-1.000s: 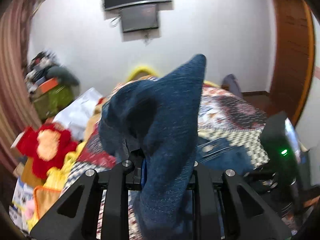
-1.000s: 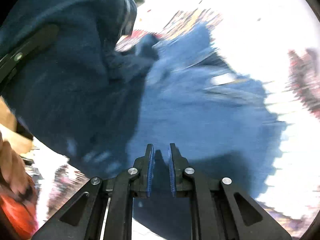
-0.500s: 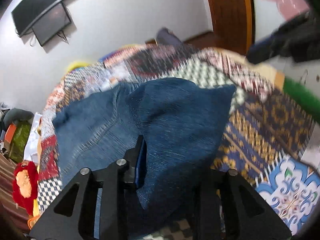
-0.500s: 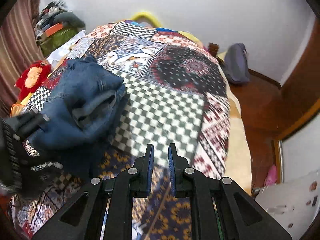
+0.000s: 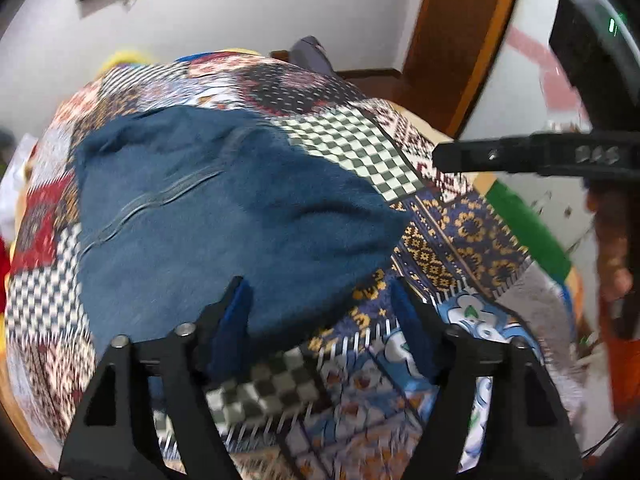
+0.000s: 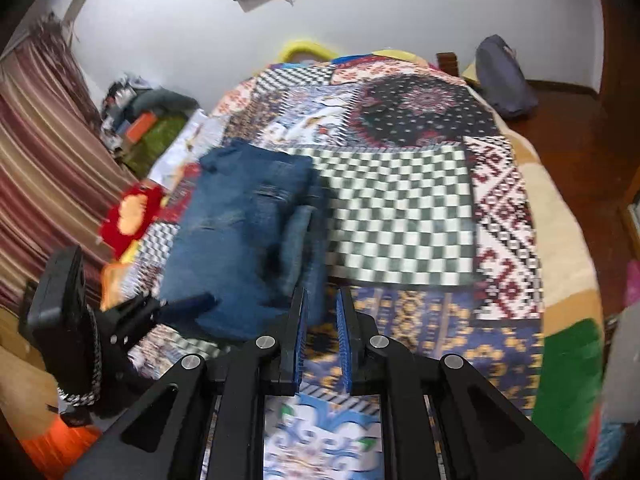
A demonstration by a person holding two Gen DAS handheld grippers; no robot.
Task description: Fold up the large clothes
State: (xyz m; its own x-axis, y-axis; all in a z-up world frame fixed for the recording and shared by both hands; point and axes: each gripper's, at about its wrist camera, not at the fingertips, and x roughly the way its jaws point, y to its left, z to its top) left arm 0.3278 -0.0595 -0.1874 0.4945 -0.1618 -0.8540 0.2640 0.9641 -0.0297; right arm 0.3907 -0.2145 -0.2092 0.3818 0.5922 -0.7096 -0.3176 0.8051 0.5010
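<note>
The jeans (image 5: pixel 224 216) lie folded over on the patchwork bed (image 5: pixel 460 240), so the fold looks largely done: the left gripper (image 5: pixel 320 304) has just been opening, nothing pinched, while the right gripper (image 6: pixel 320 312) is closed and empty, with only tidying seemingly left.

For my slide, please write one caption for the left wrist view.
Left gripper, jaws just opened, releases folded jeans onto patchwork bedspread.
</note>
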